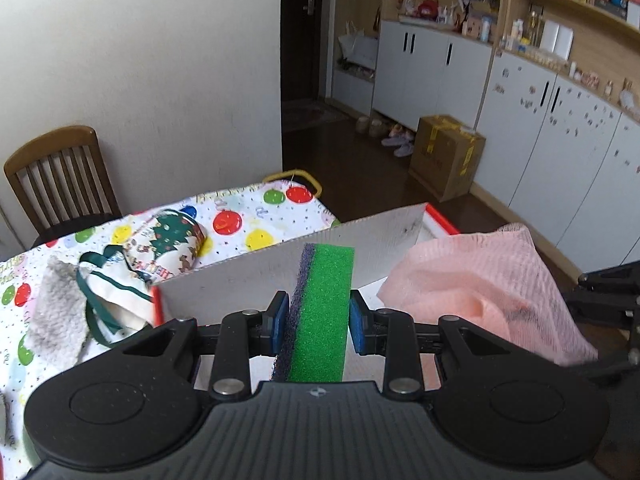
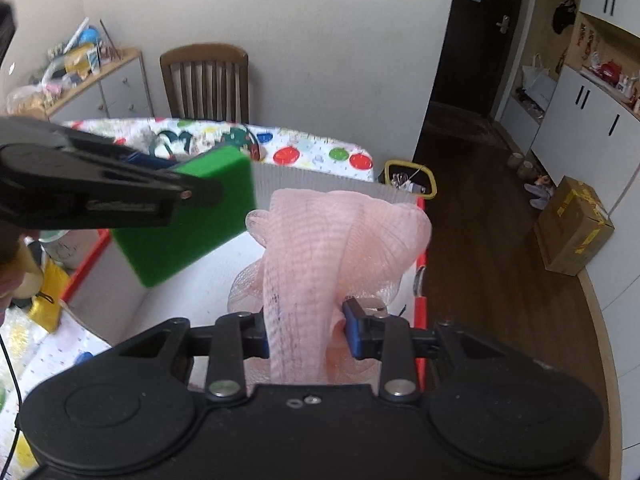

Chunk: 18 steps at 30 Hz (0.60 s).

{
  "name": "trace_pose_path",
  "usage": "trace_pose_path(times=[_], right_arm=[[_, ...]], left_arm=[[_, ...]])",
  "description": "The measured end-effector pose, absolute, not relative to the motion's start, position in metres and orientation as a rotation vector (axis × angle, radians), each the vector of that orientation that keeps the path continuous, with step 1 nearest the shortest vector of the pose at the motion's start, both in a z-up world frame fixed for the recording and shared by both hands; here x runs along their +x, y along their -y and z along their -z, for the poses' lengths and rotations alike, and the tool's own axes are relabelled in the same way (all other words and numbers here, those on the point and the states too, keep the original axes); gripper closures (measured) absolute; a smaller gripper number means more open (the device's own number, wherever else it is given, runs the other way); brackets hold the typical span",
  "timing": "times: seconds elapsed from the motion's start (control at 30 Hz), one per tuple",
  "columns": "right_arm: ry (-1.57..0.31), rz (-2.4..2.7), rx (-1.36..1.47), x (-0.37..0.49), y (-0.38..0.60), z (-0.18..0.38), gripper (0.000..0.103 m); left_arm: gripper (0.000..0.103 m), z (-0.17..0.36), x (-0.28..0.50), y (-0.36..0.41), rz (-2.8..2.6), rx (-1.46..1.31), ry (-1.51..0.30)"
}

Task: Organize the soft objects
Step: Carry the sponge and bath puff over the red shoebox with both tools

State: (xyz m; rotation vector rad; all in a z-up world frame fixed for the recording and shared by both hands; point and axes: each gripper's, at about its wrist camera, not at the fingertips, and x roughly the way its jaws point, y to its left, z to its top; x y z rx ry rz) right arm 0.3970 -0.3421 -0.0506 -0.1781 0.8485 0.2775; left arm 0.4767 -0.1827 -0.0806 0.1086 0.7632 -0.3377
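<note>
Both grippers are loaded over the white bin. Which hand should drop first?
Probably left. The left gripper holds the green sponge above the white bin, partly over the right gripper's pink mesh cloth.

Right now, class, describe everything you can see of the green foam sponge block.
The green foam sponge block is rectangular, with a bright green porous body and a thin dark scouring layer along one face. The left gripper clamps it between blue pads, holding it tilted in the air above the white red-edged box, beside the pink mesh cloth.
</note>
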Motion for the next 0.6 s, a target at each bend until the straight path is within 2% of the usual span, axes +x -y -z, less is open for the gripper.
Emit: trace_pose_path(times=[0.6], right_arm=[[-0.955,-0.316,-0.308,0.435,0.323,0.103,0.072]], left_arm=[[0.073,0.14,0.529,0.201,0.289,0.099,-0.966]])
